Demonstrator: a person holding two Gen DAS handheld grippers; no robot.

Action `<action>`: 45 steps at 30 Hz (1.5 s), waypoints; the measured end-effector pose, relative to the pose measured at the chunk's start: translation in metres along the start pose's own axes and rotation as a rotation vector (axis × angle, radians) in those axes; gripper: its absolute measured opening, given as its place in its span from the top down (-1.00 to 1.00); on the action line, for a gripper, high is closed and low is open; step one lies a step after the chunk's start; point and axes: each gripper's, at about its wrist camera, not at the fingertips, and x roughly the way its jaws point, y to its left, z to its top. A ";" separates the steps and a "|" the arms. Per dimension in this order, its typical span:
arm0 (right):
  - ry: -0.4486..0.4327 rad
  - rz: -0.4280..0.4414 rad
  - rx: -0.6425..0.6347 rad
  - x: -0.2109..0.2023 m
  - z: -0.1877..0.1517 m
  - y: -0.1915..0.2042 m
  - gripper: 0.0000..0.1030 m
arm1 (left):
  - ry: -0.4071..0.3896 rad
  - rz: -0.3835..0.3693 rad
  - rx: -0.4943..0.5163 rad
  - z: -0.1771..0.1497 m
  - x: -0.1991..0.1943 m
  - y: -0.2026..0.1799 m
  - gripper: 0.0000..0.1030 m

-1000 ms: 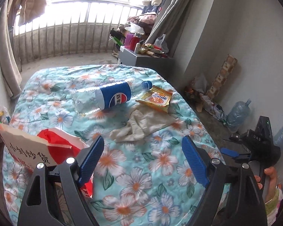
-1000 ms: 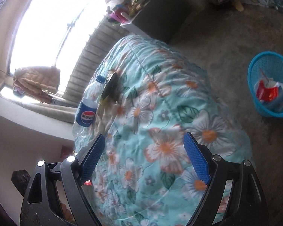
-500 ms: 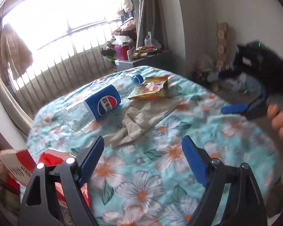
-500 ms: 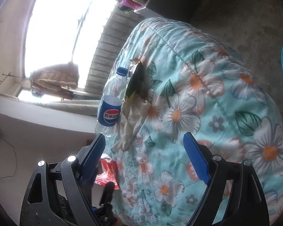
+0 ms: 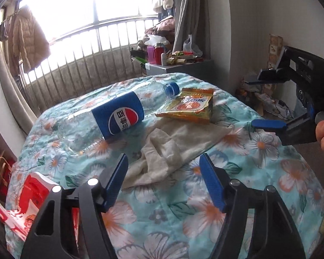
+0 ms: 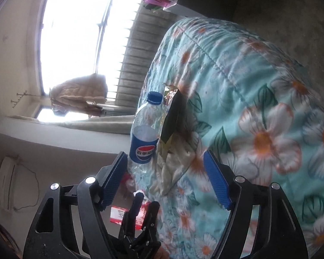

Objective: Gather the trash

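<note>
An empty Pepsi bottle (image 5: 118, 116) lies on its side on the floral-covered table (image 5: 259, 151), blue cap toward the far right. An orange snack wrapper (image 5: 189, 105) lies beside the cap. A crumpled beige cloth (image 5: 172, 151) lies in front of both. A red and white paper bag (image 5: 30, 196) sits at the near left edge. My left gripper (image 5: 164, 183) is open and empty, just short of the cloth. My right gripper (image 6: 165, 179) is open and empty, tilted sideways at the table's right side, and faces the bottle (image 6: 145, 133), wrapper (image 6: 172, 118) and cloth (image 6: 172, 172). It shows in the left wrist view (image 5: 270, 125).
A grey cabinet (image 5: 177, 69) with bottles and clutter stands behind the table near a barred window (image 5: 86, 49). Bags and boxes lie on the floor by the right wall (image 5: 267, 99). A red bag (image 5: 0, 170) stands at the left of the table.
My left gripper has come closer to the cloth and bottle. My right gripper has swung in from the floor side toward the table and now faces the trash; the blue basket has left its view.
</note>
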 end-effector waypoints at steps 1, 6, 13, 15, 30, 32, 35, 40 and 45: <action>0.008 0.005 0.010 0.007 0.005 -0.003 -0.25 | 0.021 -0.007 -0.017 0.001 0.008 0.002 -0.18; 0.069 0.041 0.079 0.044 0.025 -0.012 -0.10 | 0.077 -0.020 -0.057 0.005 0.029 0.008 -0.14; 0.093 0.052 0.114 0.068 0.040 -0.003 0.18 | 0.183 -0.065 -0.126 0.006 0.057 0.017 0.18; 0.101 0.023 0.098 0.075 0.041 0.001 0.48 | 0.182 -0.072 -0.148 0.007 0.057 0.021 0.38; 0.189 0.028 0.026 0.015 -0.032 -0.001 0.93 | 0.232 -0.334 -0.186 -0.019 -0.027 0.028 0.79; 0.199 0.030 0.039 0.004 -0.051 -0.010 0.93 | 0.251 -0.379 -0.165 -0.032 -0.048 0.024 0.79; 0.194 0.041 0.062 -0.017 -0.077 -0.020 0.93 | 0.304 -0.445 -0.152 -0.054 -0.073 0.019 0.79; 0.158 -0.023 0.068 -0.042 -0.107 -0.032 0.88 | 0.339 -0.476 -0.078 -0.078 -0.103 0.015 0.52; 0.124 -0.054 0.090 -0.050 -0.116 -0.042 0.87 | 0.255 -0.512 -0.134 -0.068 -0.115 0.031 0.27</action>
